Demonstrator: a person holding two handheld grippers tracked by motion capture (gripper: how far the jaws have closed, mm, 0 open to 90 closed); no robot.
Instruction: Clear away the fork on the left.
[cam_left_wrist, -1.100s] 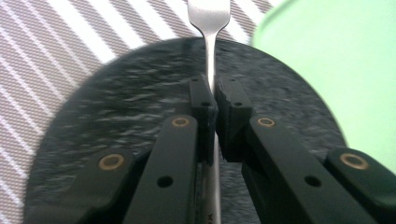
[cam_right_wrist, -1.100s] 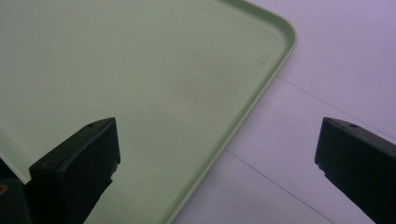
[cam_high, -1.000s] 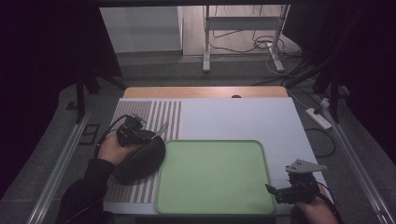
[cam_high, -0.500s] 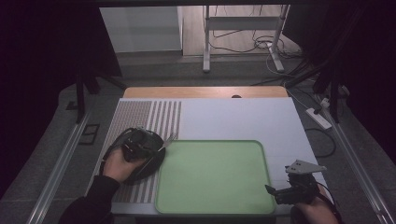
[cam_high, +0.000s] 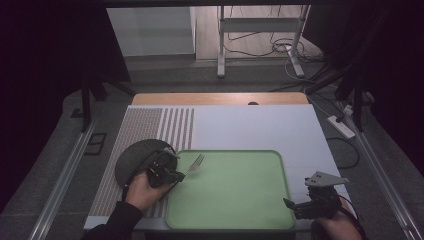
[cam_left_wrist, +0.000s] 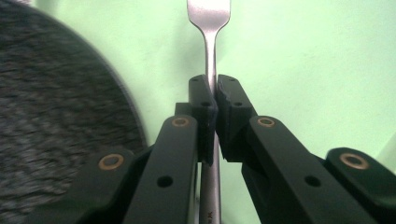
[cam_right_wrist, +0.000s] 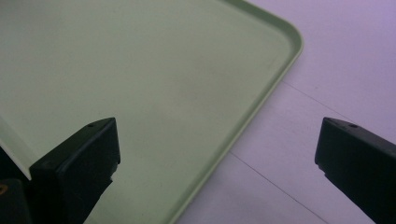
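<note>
no readable text, faint stamped marks on the fork (cam_left_wrist: 211, 196) handle, too cut off to read

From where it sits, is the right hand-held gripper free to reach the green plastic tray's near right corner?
Probably yes: the right hand-held gripper is open beside the green plastic tray, with nothing between them.

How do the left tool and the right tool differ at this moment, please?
The left tool is shut on the fork; the right tool is open and holds nothing. The left sits at the tray's left edge, the right at its near right corner. Both are black, each held in a hand.
</note>
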